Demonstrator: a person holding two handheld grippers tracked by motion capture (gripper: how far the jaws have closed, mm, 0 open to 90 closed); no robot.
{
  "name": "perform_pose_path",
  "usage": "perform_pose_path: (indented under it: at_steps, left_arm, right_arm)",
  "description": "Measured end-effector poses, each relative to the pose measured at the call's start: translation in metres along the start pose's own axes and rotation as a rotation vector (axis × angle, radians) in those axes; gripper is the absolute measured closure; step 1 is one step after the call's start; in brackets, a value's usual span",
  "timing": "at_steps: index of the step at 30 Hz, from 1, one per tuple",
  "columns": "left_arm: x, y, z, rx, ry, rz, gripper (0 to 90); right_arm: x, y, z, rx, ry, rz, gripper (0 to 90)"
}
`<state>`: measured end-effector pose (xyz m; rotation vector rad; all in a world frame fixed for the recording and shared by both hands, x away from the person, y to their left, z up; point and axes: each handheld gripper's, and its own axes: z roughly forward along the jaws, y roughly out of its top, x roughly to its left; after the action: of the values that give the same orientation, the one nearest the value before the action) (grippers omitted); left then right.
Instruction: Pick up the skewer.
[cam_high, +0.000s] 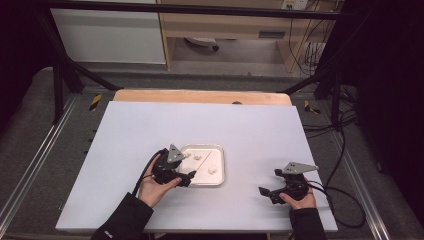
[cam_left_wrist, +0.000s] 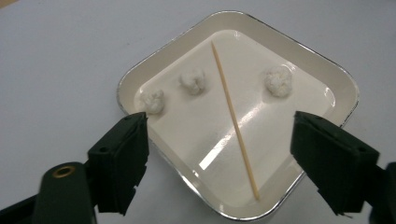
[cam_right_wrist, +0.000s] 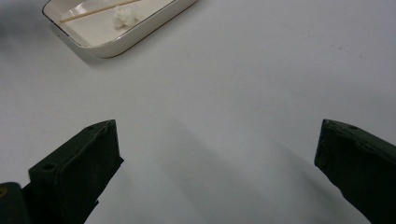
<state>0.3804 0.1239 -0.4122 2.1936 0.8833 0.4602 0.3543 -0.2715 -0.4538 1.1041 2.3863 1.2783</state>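
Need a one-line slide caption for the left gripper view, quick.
Open left gripper poised over a square white metal-rimmed tray holding three white cotton balls and a thin wooden skewer.

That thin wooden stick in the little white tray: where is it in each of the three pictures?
High view: the wooden stick lies mid-tray, right of the left gripper.
Left gripper view: it runs diagonally down the tray's centre.
Right gripper view: top left, in the tray's corner.
Shared landmark: the white tray.

White table (cam_high: 150, 130), wooden cabinet (cam_high: 225, 25)
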Motion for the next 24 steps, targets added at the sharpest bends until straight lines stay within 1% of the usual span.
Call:
perform_pose_path:
  at_steps: [1,2,4,7,8,10,11,12,13,15,16,18,19,20,21,22,24]
  left_arm:
    - [-0.002,0.001,0.003,0.009,0.004,0.004,24.9]
    - [-0.003,0.001,0.006,0.014,0.007,0.003,24.9]
    - [-0.006,0.002,0.011,0.026,0.014,0.003,28.7]
    - [-0.01,0.003,0.017,0.034,0.023,-0.013,33.1]
    - [-0.011,0.003,0.019,0.037,0.026,-0.016,36.2]
    - [-0.012,0.004,0.022,0.043,0.032,-0.027,37.9]
    - [-0.012,0.003,0.024,0.047,0.031,-0.038,39.6]
    - [-0.013,0.003,0.026,0.046,0.033,-0.048,44.1]
    - [-0.013,0.003,0.027,0.049,0.032,-0.052,44.1]
    - [-0.012,0.002,0.03,0.056,0.032,-0.069,48.8]
    - [-0.011,0.002,0.03,0.062,0.031,-0.069,51.1]
    - [-0.011,0.001,0.033,0.065,0.024,-0.083,55.7]
    - [-0.011,0.001,0.033,0.066,0.018,-0.089,60.6]
    - [-0.011,0.001,0.033,0.067,0.009,-0.095,62.8]
    - [-0.012,0.001,0.034,0.066,0.009,-0.1,62.8]
    - [-0.012,0.0,0.034,0.065,0.013,-0.103,66.1]
    - [-0.013,-0.001,0.036,0.065,0.011,-0.106,67.2]
  right_arm:
    - [0.0,0.0,0.0,0.0,0.0,0.001,0.8]
    - [0.0,0.0,0.0,0.0,0.0,0.001,0.8]
    - [0.0,0.0,0.0,-0.003,0.0,0.002,0.8]
    - [0.0,0.0,0.0,-0.003,0.0,0.001,0.8]
    - [0.0,0.0,-0.001,-0.003,0.001,0.002,0.8]
    - [0.0,0.0,-0.001,-0.005,0.001,0.002,0.8]
    - [0.0,0.0,-0.001,-0.006,0.0,0.0,0.8]
    - [0.0,0.0,-0.001,-0.005,0.001,0.0,0.8]
    - [0.0,0.0,-0.001,-0.005,0.001,0.0,0.8]
    - [0.0,0.0,-0.001,-0.004,0.002,0.0,0.8]
    - [0.0,0.0,-0.001,-0.004,0.002,0.002,0.8]
    - [0.0,0.0,-0.001,-0.004,0.002,0.001,0.8]
    - [0.0,0.0,-0.001,-0.006,0.001,-0.002,0.8]
    - [0.0,0.0,-0.001,-0.006,0.001,-0.001,0.8]
    - [0.0,0.0,-0.001,-0.006,0.001,-0.001,0.8]
    - [0.0,0.0,-0.001,-0.006,0.001,-0.001,0.9]
    - [0.0,0.0,-0.001,-0.004,0.002,0.001,0.8]
